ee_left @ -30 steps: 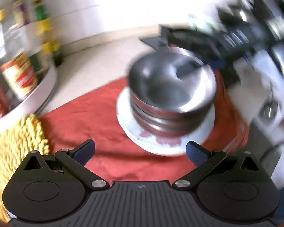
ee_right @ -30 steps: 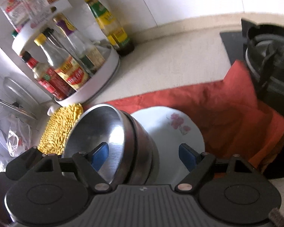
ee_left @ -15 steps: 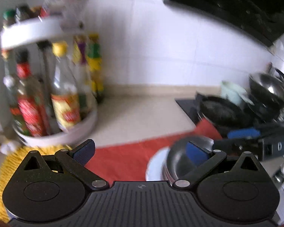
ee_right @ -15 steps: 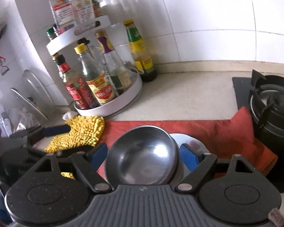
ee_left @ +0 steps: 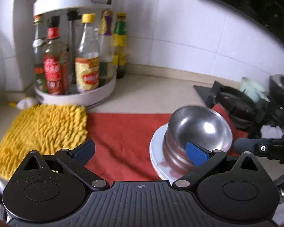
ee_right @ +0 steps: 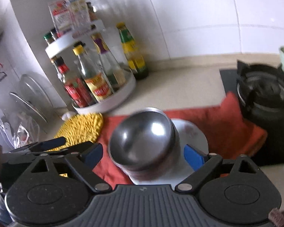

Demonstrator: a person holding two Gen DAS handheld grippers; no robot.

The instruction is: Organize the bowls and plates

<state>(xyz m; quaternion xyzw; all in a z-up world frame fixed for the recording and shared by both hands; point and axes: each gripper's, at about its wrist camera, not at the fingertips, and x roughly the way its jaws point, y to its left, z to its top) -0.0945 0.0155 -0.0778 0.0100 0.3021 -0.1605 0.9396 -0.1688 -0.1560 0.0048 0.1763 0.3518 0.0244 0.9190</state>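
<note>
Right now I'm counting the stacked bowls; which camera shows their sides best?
The left wrist view: the bowls show their ribbed side rims above the plate. The right wrist view looks mostly into the blurred top bowl, showing little of the sides.

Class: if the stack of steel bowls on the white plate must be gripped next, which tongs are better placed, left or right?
Probably the right tongs: opening, they frame the stacked steel bowls on the white flowered plate. The left tongs sit off-centre, over the red cloth.
</note>
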